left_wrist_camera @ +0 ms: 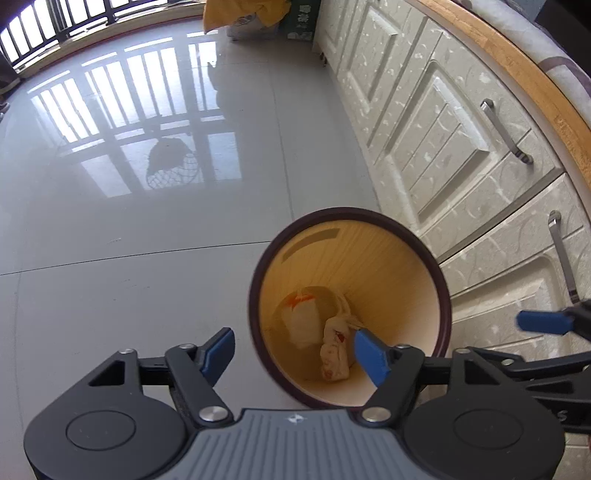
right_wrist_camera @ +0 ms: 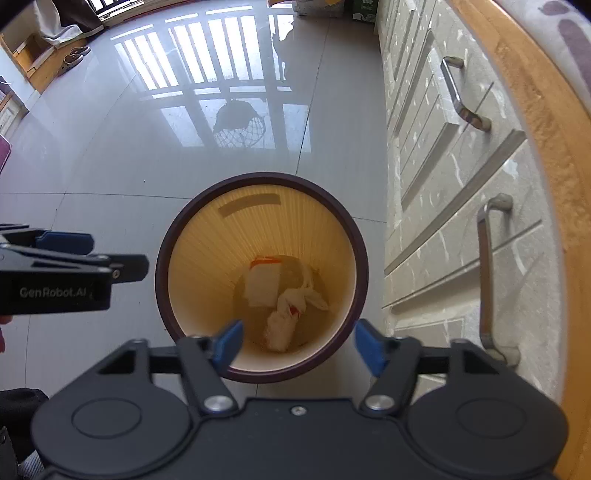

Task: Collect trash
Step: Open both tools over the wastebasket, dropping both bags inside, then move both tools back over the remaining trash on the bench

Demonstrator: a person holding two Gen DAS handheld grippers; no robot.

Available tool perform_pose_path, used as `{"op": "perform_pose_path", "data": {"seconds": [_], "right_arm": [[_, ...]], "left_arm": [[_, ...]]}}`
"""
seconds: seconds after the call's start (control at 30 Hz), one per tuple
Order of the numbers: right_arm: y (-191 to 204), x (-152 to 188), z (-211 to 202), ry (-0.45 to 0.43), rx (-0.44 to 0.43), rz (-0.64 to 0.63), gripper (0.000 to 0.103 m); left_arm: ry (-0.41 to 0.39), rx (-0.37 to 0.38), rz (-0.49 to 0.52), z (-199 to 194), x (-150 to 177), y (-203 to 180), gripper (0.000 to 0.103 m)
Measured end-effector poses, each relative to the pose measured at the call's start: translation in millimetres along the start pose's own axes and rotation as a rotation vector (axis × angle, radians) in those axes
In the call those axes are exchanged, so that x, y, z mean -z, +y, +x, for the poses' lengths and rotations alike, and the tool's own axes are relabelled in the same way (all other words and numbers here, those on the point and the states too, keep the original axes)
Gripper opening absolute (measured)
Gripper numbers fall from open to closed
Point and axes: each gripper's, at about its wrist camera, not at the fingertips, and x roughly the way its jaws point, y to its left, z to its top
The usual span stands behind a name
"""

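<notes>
A round waste bin (left_wrist_camera: 436, 280) with a dark rim and pale yellow inside stands on the floor by the cabinets; it also shows in the right wrist view (right_wrist_camera: 354, 240). At its bottom lie a white carton with an orange end (left_wrist_camera: 301, 319) (right_wrist_camera: 263, 282) and crumpled white tissues (left_wrist_camera: 334, 354) (right_wrist_camera: 291, 314). My left gripper (left_wrist_camera: 295, 350) is open and empty above the bin's left rim. My right gripper (right_wrist_camera: 299, 345) is open and empty above the bin's near rim. The right gripper's blue fingertip (left_wrist_camera: 543, 322) shows in the left view, and the left gripper's body (right_wrist_camera: 55, 273) shows in the right view.
White cabinet doors with metal handles (left_wrist_camera: 506, 131) (right_wrist_camera: 487, 273) run along the right under a wooden counter edge (right_wrist_camera: 535, 129). Glossy grey floor tiles (left_wrist_camera: 147, 206) stretch left and ahead. Bags (left_wrist_camera: 251, 18) stand by the far wall. Slippers (right_wrist_camera: 74, 57) lie at far left.
</notes>
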Motion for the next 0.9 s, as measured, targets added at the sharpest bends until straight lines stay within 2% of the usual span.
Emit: {"op": "perform_pose_path", "data": {"seconds": [0.07, 0.23, 0.47, 0.67, 0.9], "right_arm": [[1, 0, -5, -0.008, 0.011, -0.002, 0.086], [6, 2, -21, -0.028, 0.013, -0.013, 0.099], [11, 3, -54, -0.068, 0.024, -0.041, 0.102], [18, 9, -90, -0.116, 0.021, -0.071, 0.102], [20, 18, -143, -0.202, 0.039, -0.081, 0.102]], "left_arm": [[-0.005, -0.014, -0.002, -6, 2, 3, 0.08], [-0.023, -0.059, 0.001, -25, 5, 5, 0.093], [-0.043, -0.095, -0.015, -56, 17, 8, 0.103], [-0.057, -0.111, -0.04, -87, 22, 11, 0.103], [-0.144, -0.123, -0.027, -135, 29, -1, 0.103]]}}
